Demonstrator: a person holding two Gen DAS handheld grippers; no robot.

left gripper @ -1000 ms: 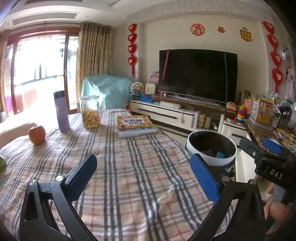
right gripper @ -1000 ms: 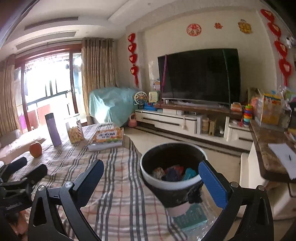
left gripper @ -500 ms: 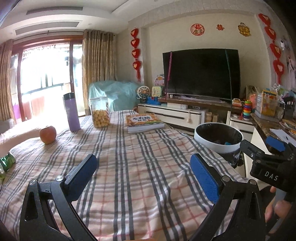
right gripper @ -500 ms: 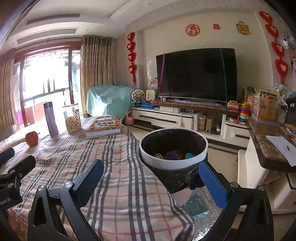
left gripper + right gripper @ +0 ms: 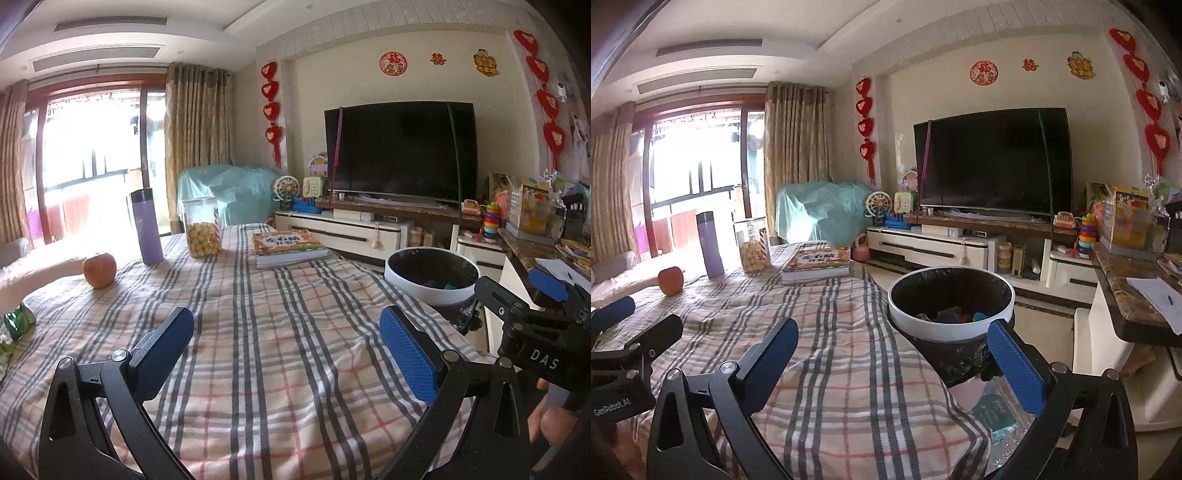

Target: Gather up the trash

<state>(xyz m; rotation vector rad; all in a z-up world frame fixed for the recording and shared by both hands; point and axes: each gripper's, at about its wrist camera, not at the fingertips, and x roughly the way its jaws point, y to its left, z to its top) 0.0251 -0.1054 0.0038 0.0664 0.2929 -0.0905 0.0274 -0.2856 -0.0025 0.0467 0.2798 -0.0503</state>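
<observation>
1. We hold our left gripper [image 5: 286, 349] above the cloth [image 5: 258, 332], jaws spread wide with nothing between them.
2. Our right gripper [image 5: 892, 354] is likewise wide apart and empty, over the cloth's right edge, with the bin [image 5: 951, 334] just ahead of its right pad.
3. The bin stands off the table's right side, beside the cloth; scraps [image 5: 951, 315] lie at its bottom, red, blue and teal.
4. At the far left edge of the left view we see a green wrapper [image 5: 18, 321] on the cloth, well apart from the bin.
5. At the far end of the cloth stand an apple [image 5: 99, 269], a purple flask [image 5: 146, 227], a jar [image 5: 201, 232] of round snacks and a book [image 5: 288, 247].
</observation>
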